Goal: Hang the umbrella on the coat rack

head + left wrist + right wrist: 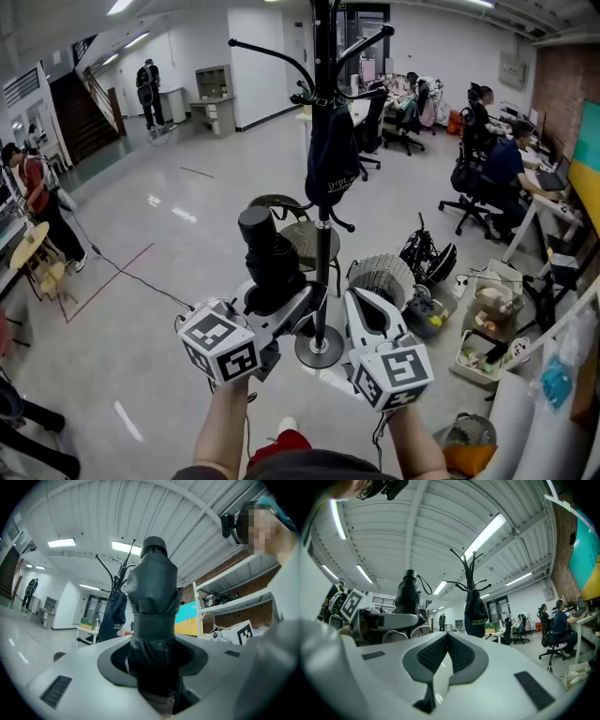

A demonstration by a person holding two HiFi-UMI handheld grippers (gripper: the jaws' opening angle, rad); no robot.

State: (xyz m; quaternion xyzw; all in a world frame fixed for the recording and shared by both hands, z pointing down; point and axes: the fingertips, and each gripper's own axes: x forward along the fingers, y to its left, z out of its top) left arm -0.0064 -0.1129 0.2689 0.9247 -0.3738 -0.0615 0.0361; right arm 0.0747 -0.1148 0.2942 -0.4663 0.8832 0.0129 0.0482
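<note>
A folded black umbrella point(267, 255) stands upright in my left gripper point(284, 302), whose jaws are shut on its lower part. In the left gripper view the umbrella point(154, 602) fills the middle between the jaws of that gripper point(154, 670). The black coat rack point(322, 202) rises just beyond both grippers, its round base point(319, 352) on the floor between them. A dark bag point(331, 159) hangs from one of its hooks. My right gripper point(367, 307) is beside the left one, its pads touching with nothing between them point(448, 639). The rack point(471, 569) shows ahead in the right gripper view.
A round stool point(305, 239) and a white mesh basket point(382, 276) stand by the rack's base. Bins and boxes point(487, 328) line the right side. People sit on office chairs point(469, 192) at desks to the right. Another person point(37, 202) stands at the far left.
</note>
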